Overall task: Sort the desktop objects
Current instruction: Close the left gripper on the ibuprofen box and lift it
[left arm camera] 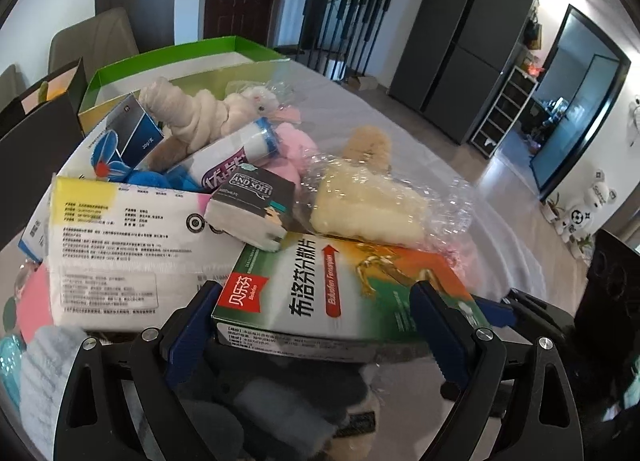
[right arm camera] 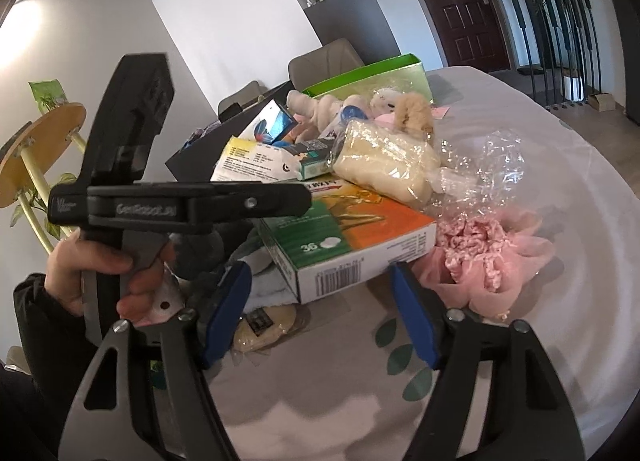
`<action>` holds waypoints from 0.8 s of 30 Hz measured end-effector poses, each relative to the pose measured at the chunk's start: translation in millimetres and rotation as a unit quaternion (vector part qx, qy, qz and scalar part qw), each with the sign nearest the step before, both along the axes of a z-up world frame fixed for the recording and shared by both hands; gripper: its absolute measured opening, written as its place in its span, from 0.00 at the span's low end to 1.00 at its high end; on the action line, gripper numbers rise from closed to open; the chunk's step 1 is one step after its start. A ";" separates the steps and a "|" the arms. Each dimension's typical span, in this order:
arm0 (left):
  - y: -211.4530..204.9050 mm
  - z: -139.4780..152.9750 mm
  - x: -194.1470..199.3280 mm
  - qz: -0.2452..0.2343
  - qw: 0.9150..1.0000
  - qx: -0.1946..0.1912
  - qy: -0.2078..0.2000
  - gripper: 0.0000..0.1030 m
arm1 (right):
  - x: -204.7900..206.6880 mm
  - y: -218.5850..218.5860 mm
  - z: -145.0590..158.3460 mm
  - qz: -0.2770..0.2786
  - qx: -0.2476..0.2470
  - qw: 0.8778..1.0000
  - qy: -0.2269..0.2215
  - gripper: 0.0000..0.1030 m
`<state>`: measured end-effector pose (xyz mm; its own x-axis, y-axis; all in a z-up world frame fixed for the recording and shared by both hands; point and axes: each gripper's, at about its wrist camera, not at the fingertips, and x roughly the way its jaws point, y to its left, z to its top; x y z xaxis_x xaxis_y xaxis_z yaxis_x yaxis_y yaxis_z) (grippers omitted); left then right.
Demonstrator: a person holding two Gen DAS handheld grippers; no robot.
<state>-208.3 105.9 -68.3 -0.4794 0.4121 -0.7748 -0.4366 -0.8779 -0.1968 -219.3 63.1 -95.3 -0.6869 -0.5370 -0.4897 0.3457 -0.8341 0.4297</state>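
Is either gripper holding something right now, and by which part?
It cannot be told for sure. The medicine box has its barcode end between the pads of the right hand-held gripper, not pinched. The left hand-held gripper frames another edge; contact is unclear.

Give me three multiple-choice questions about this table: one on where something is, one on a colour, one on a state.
1. The pink ruffled item lies:
A. inside the carton
B. on the tablecloth beside the medicine box
C. on a chair

2. The open carton at the far end is:
A. green
B. red
C. black

3. The cream plush is:
A. bare
B. soaked
C. wrapped in clear plastic

Answers:
1. B: the pink ruffled item rests on the tablecloth next to the medicine box.
2. A: the open carton has green walls.
3. C: shiny crinkled film covers the cream plush.
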 end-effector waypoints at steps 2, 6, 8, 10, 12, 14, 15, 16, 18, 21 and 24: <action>-1.8 3.9 9.2 0.002 1.000 0.000 0.008 0.91 | 2.7 0.3 3.6 0.003 0.000 1.000 0.007 0.70; -8.8 16.3 32.8 0.013 0.999 0.004 0.032 0.91 | 9.2 -6.3 12.4 0.016 0.005 1.000 0.022 0.71; -15.2 23.6 44.2 0.021 0.999 0.008 0.044 0.91 | 12.5 -10.1 16.7 0.024 0.003 0.999 0.029 0.71; -23.2 29.5 55.7 0.028 0.998 0.011 0.054 0.91 | 15.1 -16.6 21.4 0.037 0.003 0.999 0.035 0.71; -31.2 33.0 65.6 0.036 0.997 0.014 0.059 0.91 | 18.4 -23.1 23.8 0.047 0.004 0.998 0.037 0.71; -40.2 34.1 75.3 0.045 0.997 0.018 0.063 0.91 | 22.2 -30.3 26.5 0.059 0.005 0.997 0.041 0.71; -43.8 33.8 79.5 0.049 0.997 0.019 0.064 0.91 | 24.0 -33.3 27.2 0.064 0.006 0.997 0.042 0.71; -48.0 32.7 83.5 0.052 0.996 0.022 0.063 0.91 | 25.9 -36.6 27.5 0.069 0.008 0.997 0.042 0.71; -57.6 27.2 86.7 0.060 0.996 0.033 0.054 0.91 | 27.6 -40.6 25.3 0.079 0.008 0.996 0.039 0.71; -65.2 17.7 87.3 0.070 0.996 0.048 0.042 0.91 | 25.8 -43.2 19.0 0.081 -0.002 0.996 0.020 0.71; -64.1 12.1 85.6 0.073 0.995 0.049 0.040 0.91 | 24.4 -43.9 15.8 0.076 -0.011 0.997 0.009 0.71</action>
